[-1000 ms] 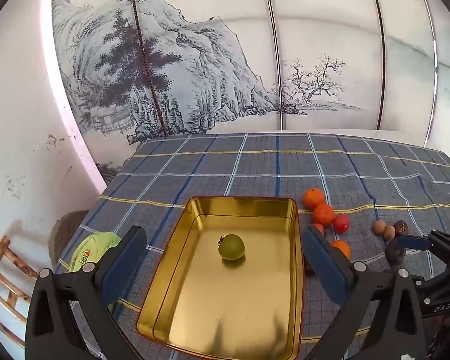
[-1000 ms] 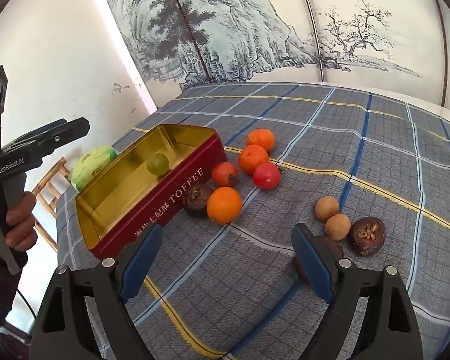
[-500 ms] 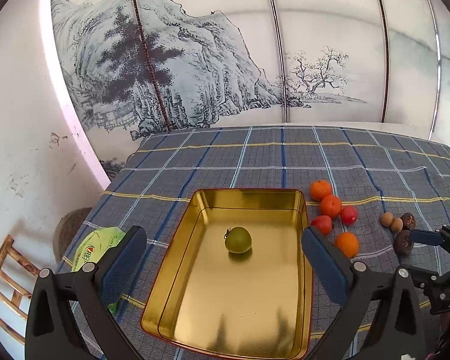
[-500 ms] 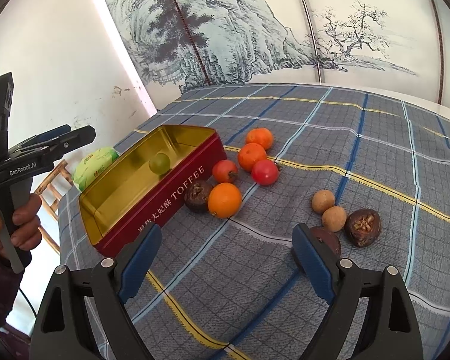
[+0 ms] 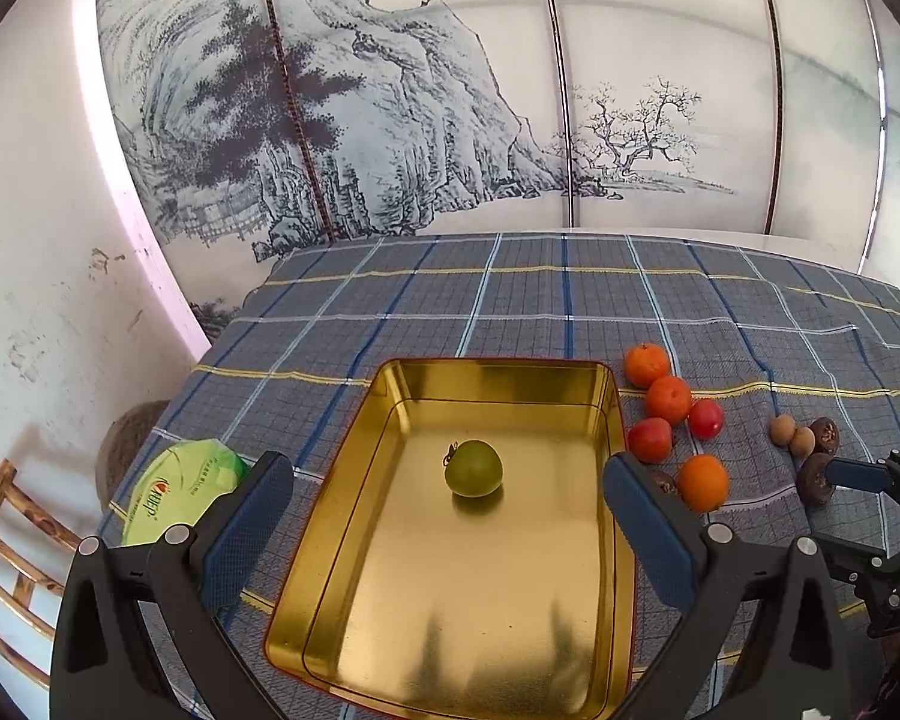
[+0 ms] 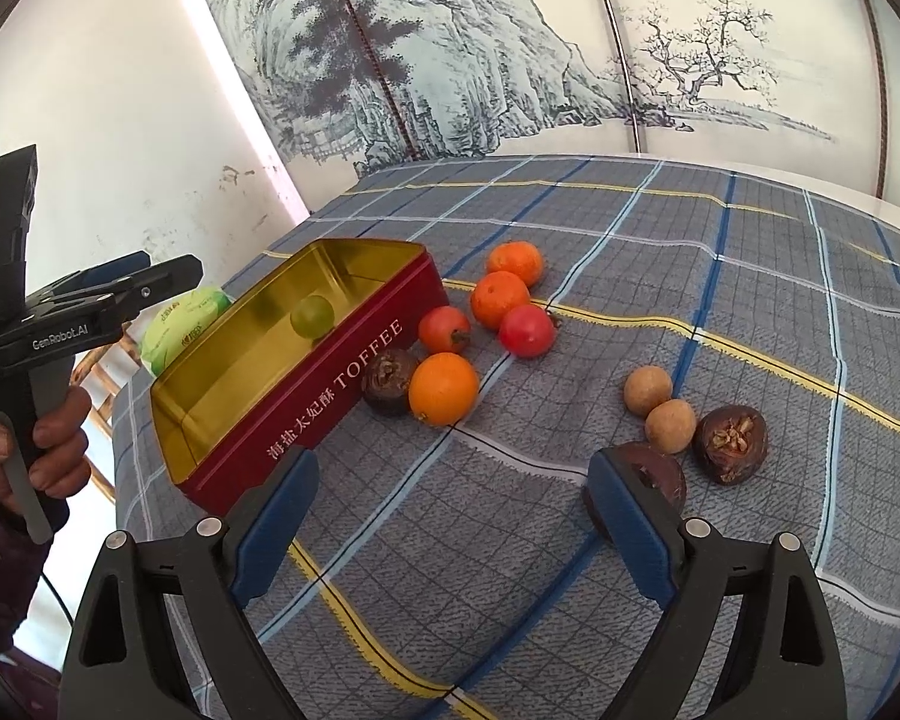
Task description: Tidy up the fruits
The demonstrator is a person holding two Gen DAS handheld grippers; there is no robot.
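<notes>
Checked cloth covers the surface (image 6: pixel 630 570); one green fruit (image 5: pixel 473 468) is placed in the tin (image 5: pixel 613 420), other fruits (image 6: pixel 443 388) are left outside; the right hand-held gripper (image 6: pixel 450 516) is opening, empty; the left hand-held gripper (image 5: pixel 444 516) is held released

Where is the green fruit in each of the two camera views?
Left wrist view: the green fruit lies at picture centre, inside the gold tin.
Right wrist view: the green fruit is left of centre, upper half, in the same tin.
Shared landmark: the large orange beside the tin.
</notes>
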